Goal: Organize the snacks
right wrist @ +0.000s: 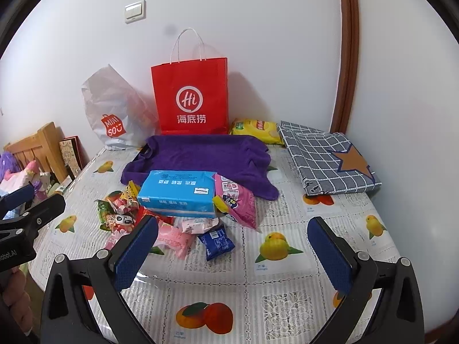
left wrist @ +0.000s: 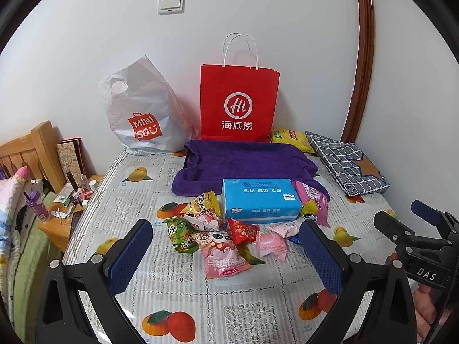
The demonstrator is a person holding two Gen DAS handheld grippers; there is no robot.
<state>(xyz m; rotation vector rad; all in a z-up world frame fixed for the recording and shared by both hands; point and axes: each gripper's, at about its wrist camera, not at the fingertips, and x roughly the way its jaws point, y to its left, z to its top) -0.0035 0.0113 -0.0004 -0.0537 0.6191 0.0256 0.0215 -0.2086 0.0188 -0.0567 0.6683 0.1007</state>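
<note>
A heap of small snack packets (left wrist: 223,235) lies mid-table, partly under a blue tissue pack (left wrist: 259,200); the same heap (right wrist: 172,223) and tissue pack (right wrist: 178,193) show in the right wrist view. A dark blue packet (right wrist: 215,242) and a large pink packet (right wrist: 238,203) lie at the heap's right. A yellow chip bag (right wrist: 255,130) lies at the back. My left gripper (left wrist: 226,258) is open and empty, hovering just before the heap. My right gripper (right wrist: 232,253) is open and empty, right of the heap above the table.
A red paper bag (left wrist: 239,103) and a white Miniso plastic bag (left wrist: 143,114) stand against the wall. A purple towel (left wrist: 246,166) lies behind the tissue pack. A folded checked cloth (right wrist: 327,157) lies at the right. A cluttered wooden nightstand (left wrist: 71,209) stands left of the table.
</note>
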